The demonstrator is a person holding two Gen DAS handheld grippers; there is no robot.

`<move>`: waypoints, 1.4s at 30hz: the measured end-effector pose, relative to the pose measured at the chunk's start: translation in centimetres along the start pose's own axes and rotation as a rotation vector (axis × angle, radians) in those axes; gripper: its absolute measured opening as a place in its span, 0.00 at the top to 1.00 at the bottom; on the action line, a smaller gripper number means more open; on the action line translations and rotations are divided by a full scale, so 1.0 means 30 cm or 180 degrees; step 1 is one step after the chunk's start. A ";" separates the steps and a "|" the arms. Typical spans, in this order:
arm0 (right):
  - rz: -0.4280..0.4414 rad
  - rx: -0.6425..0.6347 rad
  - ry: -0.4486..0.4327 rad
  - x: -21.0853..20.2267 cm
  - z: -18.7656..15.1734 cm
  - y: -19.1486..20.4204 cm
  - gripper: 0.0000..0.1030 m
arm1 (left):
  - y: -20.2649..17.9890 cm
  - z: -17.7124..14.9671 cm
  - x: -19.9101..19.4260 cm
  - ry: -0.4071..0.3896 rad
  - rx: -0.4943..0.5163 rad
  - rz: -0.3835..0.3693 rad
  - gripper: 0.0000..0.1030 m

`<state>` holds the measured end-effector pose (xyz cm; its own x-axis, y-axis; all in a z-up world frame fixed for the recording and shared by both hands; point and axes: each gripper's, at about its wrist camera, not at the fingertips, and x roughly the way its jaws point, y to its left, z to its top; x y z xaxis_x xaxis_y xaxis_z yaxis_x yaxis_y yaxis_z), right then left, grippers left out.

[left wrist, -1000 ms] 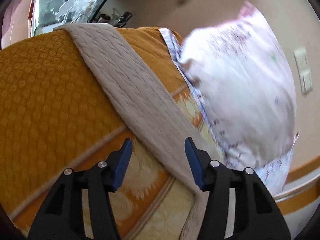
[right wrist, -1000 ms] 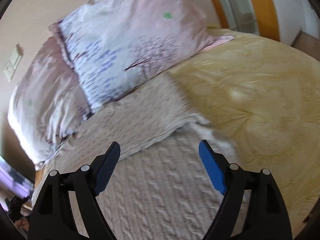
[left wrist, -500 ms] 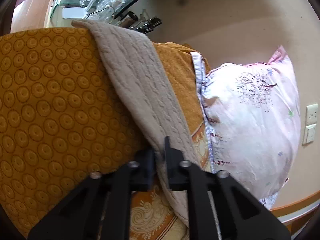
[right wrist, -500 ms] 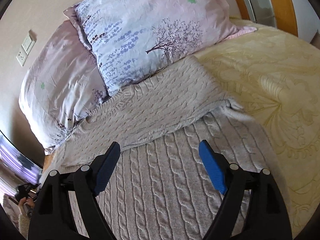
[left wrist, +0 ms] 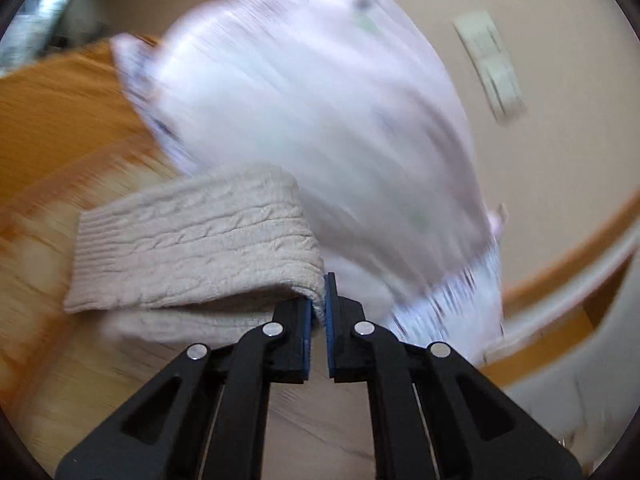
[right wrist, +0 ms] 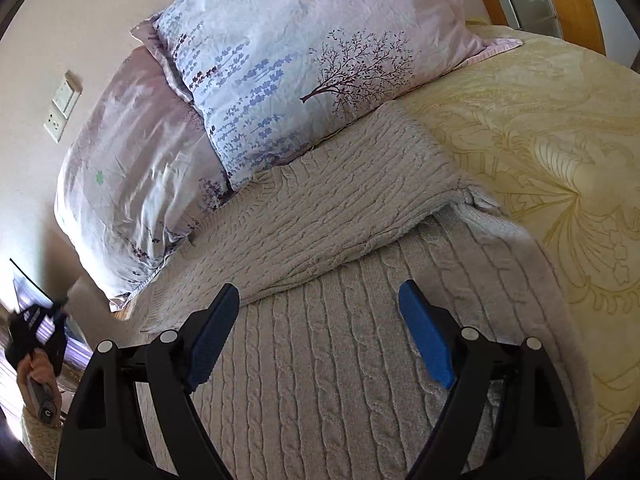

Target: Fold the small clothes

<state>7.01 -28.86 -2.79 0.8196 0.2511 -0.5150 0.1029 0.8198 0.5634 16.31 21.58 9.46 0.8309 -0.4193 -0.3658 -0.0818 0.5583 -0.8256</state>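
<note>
A beige cable-knit sweater (right wrist: 320, 360) lies spread on the bed, one sleeve (right wrist: 340, 208) folded across its body. My left gripper (left wrist: 319, 312) is shut on the other sleeve (left wrist: 200, 240) and holds it lifted above the bed; that view is blurred by motion. My right gripper (right wrist: 320, 336) is open and empty, hovering just above the sweater's body below the folded sleeve. The hand with the left gripper (right wrist: 36, 364) shows at the far left of the right wrist view.
Two floral pillows (right wrist: 288, 60) (right wrist: 136, 168) lean against the wall behind the sweater. A cream patterned bedspread (right wrist: 560, 160) extends to the right, orange bedding (left wrist: 60, 120) to the left. A wall switch (right wrist: 64, 104) and wooden headboard (left wrist: 560, 256) are behind.
My left gripper closed on the sleeve lying over the orange bedding and has lifted it, swinging right toward the pillows. The right gripper stays open over the sweater.
</note>
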 end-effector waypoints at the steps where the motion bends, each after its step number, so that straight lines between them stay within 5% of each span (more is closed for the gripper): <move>1: 0.0004 -0.0005 -0.0002 0.000 -0.001 0.000 0.19 | -0.037 -0.036 0.053 0.0114 0.0081 -0.0053 0.95; 8: -0.0050 -0.0086 0.0131 0.008 0.002 0.010 0.19 | -0.131 -0.410 0.438 0.1165 0.0471 0.0076 0.92; 12: -0.0036 -0.0448 0.0231 -0.019 0.043 0.081 0.19 | -0.087 -0.468 0.425 0.1488 0.0427 0.0025 0.68; 15: 0.0128 -0.1076 0.0218 -0.044 0.078 0.220 0.19 | -0.041 -0.408 0.299 0.1319 0.0467 -0.0022 0.64; 19: 0.0509 -0.2101 0.0268 -0.015 0.044 0.464 0.22 | 0.034 -0.299 0.160 0.0893 0.0545 0.0260 0.64; 25: 0.0981 -0.3206 0.0582 0.192 -0.122 0.794 0.53 | 0.149 -0.204 0.126 0.0792 0.0461 0.0675 0.74; 30: 0.0914 -0.3501 0.0959 0.392 -0.248 0.900 0.58 | 0.206 -0.195 0.134 0.0876 0.0441 0.0766 0.83; 34: 0.0668 -0.3674 0.1008 0.478 -0.306 0.920 0.59 | 0.223 -0.196 0.126 0.0894 0.0414 0.0701 0.83; 35: 0.0648 -0.3675 0.0981 0.484 -0.311 0.918 0.65 | 0.224 -0.197 0.125 0.0895 0.0422 0.0698 0.83; 37: 0.0679 -0.3524 0.0965 0.494 -0.292 0.911 0.79 | 0.226 -0.198 0.122 0.0896 0.0435 0.0686 0.83; 38: 0.0711 -0.3404 0.0952 0.491 -0.276 0.905 0.94 | 0.227 -0.198 0.121 0.0895 0.0442 0.0683 0.83; 42: 0.0727 -0.2670 0.0696 0.422 -0.143 0.825 0.94 | 0.222 -0.198 0.124 0.0887 0.0438 0.0685 0.83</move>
<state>17.51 -3.19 1.86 0.6350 0.4764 -0.6082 -0.5656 0.8229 0.0541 15.59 19.47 0.04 0.6195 -0.4501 -0.6432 -0.1478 0.7378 -0.6586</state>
